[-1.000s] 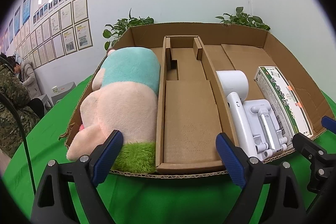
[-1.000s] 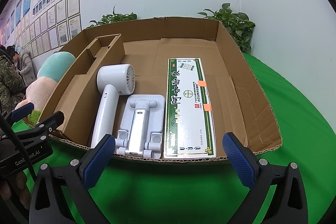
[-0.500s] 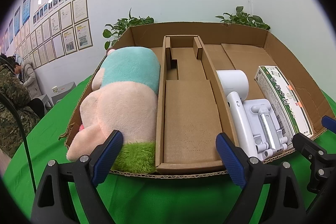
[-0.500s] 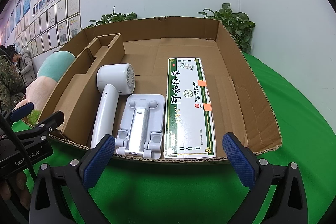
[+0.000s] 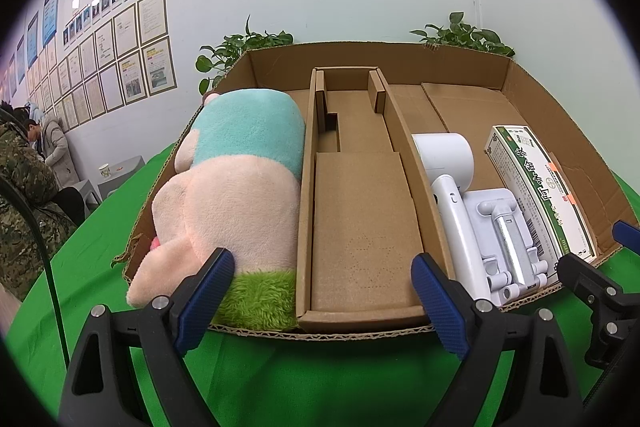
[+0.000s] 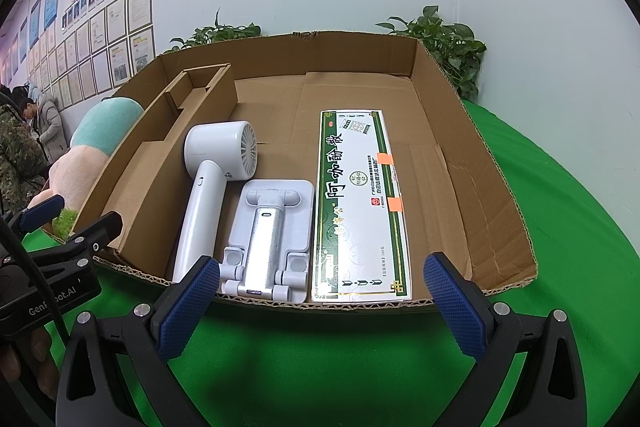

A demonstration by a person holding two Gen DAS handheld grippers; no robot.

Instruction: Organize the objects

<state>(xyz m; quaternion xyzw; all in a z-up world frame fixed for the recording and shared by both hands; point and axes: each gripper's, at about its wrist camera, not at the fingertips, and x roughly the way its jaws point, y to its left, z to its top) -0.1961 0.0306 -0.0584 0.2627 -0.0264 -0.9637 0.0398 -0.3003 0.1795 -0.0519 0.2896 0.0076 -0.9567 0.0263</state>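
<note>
We hover both grippers spread and empty at the cardboard box's (image 6: 472, 163) near edge; our right gripper (image 6: 320, 307) is nearer the long green-and-white carton (image 6: 360, 203), lying lengthwise dead ahead; left gripper (image 5: 320, 301) faces the empty middle channel.

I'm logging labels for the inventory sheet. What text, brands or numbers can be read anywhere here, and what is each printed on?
"GenRobot.AI", partly hidden by a cable, on the left gripper body, seen in the right wrist view.
Large green Chinese characters on the green-and-white box: visible, but I cannot read them reliably; its small print and barcode are too small.
Framed wall documents: too blurred.
White hair dryer, phone stand: no text.
</note>
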